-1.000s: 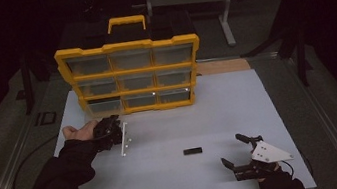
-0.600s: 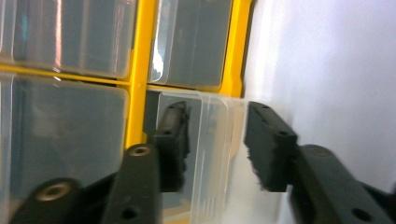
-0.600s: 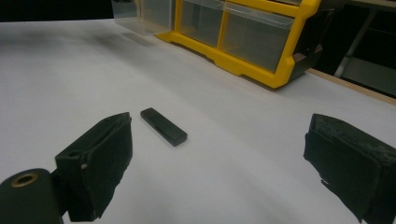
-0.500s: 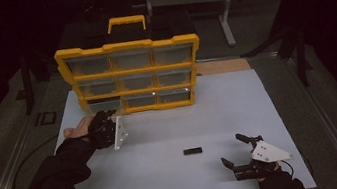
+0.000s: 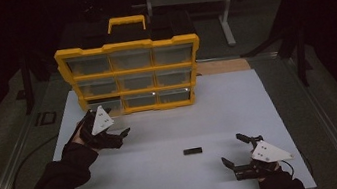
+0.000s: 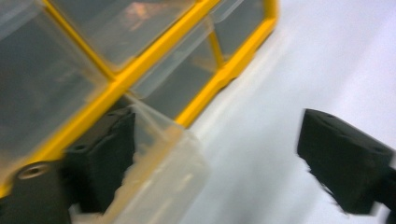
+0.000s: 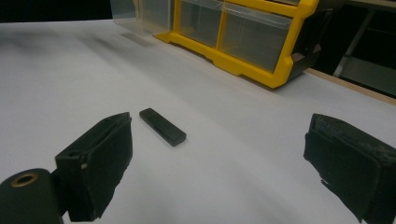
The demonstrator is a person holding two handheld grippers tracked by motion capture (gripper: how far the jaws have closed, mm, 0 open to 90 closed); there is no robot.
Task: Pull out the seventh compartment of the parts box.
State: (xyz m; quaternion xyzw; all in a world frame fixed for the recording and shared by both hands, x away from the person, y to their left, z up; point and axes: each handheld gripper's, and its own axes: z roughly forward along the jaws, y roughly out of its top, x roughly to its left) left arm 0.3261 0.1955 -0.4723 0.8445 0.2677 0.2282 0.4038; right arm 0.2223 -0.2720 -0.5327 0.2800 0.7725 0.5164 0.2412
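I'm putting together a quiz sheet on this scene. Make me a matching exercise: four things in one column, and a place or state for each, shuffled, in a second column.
Things:
1. yellow drawer organizer
2. black stick
3. clear drawer
4. right gripper

Places or states:
A. pulled out at the organizer's bottom left
B. stands upright at the far side of the white table
C. jaws open, near the table's front edge
D. lies flat on the table, ahead of the right gripper

Pairs: 1-B, 2-D, 3-A, 4-C
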